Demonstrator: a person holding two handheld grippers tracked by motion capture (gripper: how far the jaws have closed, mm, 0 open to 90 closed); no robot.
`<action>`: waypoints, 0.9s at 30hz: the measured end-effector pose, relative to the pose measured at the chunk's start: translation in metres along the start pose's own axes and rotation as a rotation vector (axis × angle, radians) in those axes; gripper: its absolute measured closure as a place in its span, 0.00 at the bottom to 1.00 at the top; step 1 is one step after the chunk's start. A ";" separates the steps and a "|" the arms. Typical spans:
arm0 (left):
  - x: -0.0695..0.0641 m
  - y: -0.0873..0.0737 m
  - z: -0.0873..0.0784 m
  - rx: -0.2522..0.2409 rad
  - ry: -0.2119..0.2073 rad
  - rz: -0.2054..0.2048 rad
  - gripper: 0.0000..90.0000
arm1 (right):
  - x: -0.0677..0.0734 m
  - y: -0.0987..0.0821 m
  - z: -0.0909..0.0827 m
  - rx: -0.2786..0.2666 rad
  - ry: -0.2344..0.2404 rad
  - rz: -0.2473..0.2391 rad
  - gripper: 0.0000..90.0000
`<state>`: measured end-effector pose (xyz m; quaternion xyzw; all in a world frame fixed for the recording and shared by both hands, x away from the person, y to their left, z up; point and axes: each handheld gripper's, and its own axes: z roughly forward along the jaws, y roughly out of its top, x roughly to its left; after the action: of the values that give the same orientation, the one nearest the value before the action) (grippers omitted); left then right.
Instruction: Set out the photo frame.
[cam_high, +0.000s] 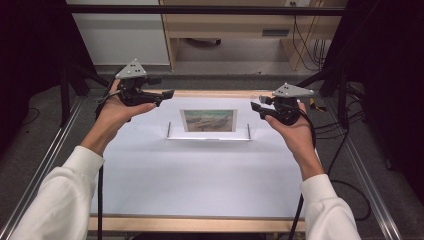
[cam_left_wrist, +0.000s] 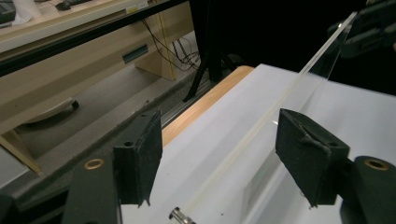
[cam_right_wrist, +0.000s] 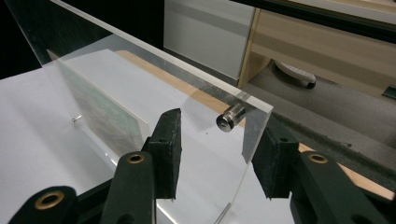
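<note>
On the white table (cam_high: 200, 175), clear acrylic picture frame (cam_high: 208, 121) standing upright mid-table, long axis running hand to hand; left gripper (cam_high: 167, 93) fingers (cam_left_wrist: 137, 158) wide and clear of its end, right gripper (cam_high: 254, 106) fingers (cam_right_wrist: 169, 147) straddling the other edge without visibly pressing.

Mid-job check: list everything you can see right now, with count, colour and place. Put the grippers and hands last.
Acrylic photo frame: one, clear with a greenish picture inside, standing on the far half of the table between the two grippers.
Metal standoff: one seen close, silver, at the frame's corner near the right gripper.
Table: one, white top with a wooden edge.
Desk: one, light wood, behind the table.
Left gripper: one, black, at the frame's left end, jaws apart with the frame's edge between them, pads not touching.
Right gripper: one, black, at the frame's right end, jaws either side of the panel.
Hands: two, white sleeves.
</note>
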<state>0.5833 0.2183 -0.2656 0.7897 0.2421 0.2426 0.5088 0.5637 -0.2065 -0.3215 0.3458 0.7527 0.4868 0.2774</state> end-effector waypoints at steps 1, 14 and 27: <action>-0.001 -0.001 -0.002 -0.003 0.017 -0.003 0.33 | -0.001 0.000 0.001 0.000 -0.001 0.002 0.63; -0.031 -0.063 -0.042 -0.040 0.064 -0.117 0.22 | -0.007 0.004 0.011 -0.002 -0.016 0.044 0.62; -0.059 -0.138 -0.041 0.060 0.085 -0.246 0.12 | -0.011 0.008 0.020 0.011 -0.039 0.079 0.60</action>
<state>0.4937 0.2595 -0.3864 0.7579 0.3655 0.2042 0.5004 0.5875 -0.2023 -0.3207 0.3862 0.7355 0.4865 0.2706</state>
